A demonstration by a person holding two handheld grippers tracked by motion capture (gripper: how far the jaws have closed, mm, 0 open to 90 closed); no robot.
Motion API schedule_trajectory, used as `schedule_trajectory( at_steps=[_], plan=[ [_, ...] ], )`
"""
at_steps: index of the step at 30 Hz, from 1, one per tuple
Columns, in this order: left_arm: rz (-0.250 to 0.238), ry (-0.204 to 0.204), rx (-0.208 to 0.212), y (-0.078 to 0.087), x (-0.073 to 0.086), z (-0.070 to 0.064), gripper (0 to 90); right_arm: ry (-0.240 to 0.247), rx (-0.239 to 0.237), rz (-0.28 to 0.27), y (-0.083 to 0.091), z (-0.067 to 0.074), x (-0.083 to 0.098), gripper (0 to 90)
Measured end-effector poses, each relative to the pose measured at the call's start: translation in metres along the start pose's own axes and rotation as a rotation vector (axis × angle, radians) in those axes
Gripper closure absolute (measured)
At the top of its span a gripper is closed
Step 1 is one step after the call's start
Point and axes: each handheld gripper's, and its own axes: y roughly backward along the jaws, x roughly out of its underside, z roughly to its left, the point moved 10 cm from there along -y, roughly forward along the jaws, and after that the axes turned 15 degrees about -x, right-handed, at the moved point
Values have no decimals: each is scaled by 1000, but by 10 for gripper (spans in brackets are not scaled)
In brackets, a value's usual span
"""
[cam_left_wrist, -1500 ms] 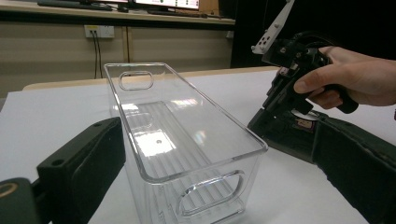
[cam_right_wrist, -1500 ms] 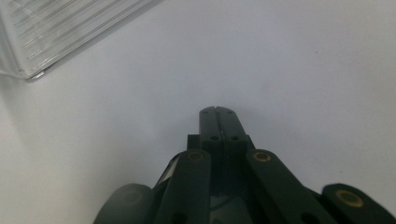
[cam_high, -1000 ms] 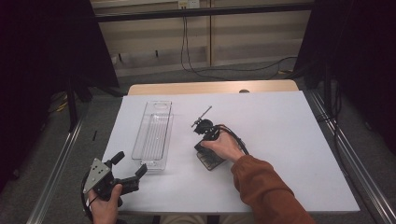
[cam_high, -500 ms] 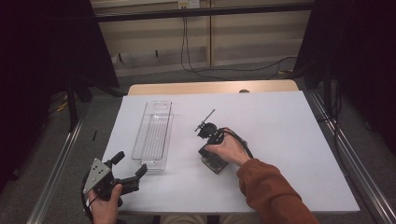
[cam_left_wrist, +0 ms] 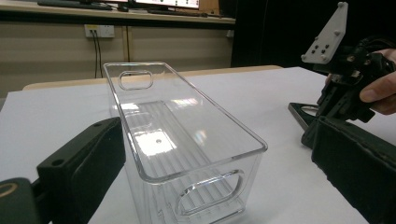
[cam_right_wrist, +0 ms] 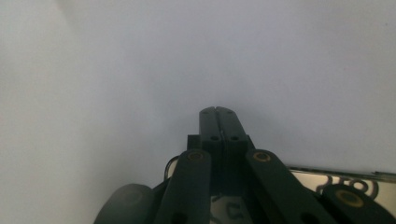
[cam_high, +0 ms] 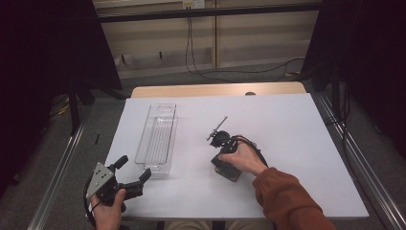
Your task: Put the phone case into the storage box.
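A clear plastic bin [cam_high: 157, 138] lies lengthwise on the white table [cam_high: 287, 143], left of the middle. My left gripper [cam_high: 133, 168] rests at the table's near left corner, open, with its jaws just short of the bin's near end. In the left gripper view the bin [cam_left_wrist: 187, 140] stands empty ahead of my left gripper [cam_left_wrist: 215, 140], one black jaw on each side. A hand holds my right gripper [cam_high: 226, 167] tilted down onto the table right of the bin. In its own view my right gripper [cam_right_wrist: 218, 112] is shut with nothing in it, just above the white surface.
The right gripper [cam_left_wrist: 350, 79] with its grey plate stands close to the right of the bin. Cables hang down the back wall [cam_high: 201, 52]. Metal rails [cam_high: 60, 163] run along both sides of the table. A wooden edge [cam_high: 215, 90] borders the far side.
The right hand and its shut gripper have slid a little to the right and toward the near edge. The left gripper and the bin have stayed put.
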Motion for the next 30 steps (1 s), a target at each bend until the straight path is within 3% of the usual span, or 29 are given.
schedule_trajectory(
  at_steps=[13, 15, 30],
  plan=[
    [8, -11, -8, -1, 1, 0, 31, -13, -8, -11, 12, 4, 29, 900],
    [9, -11, -8, -1, 1, 0, 31, -33, -11, -28, 13, 5, 32, 900],
    [10, -9, -12, -1, 1, 0, 31, -39, -22, -58, 21, 4, 49, 900]
  ],
)
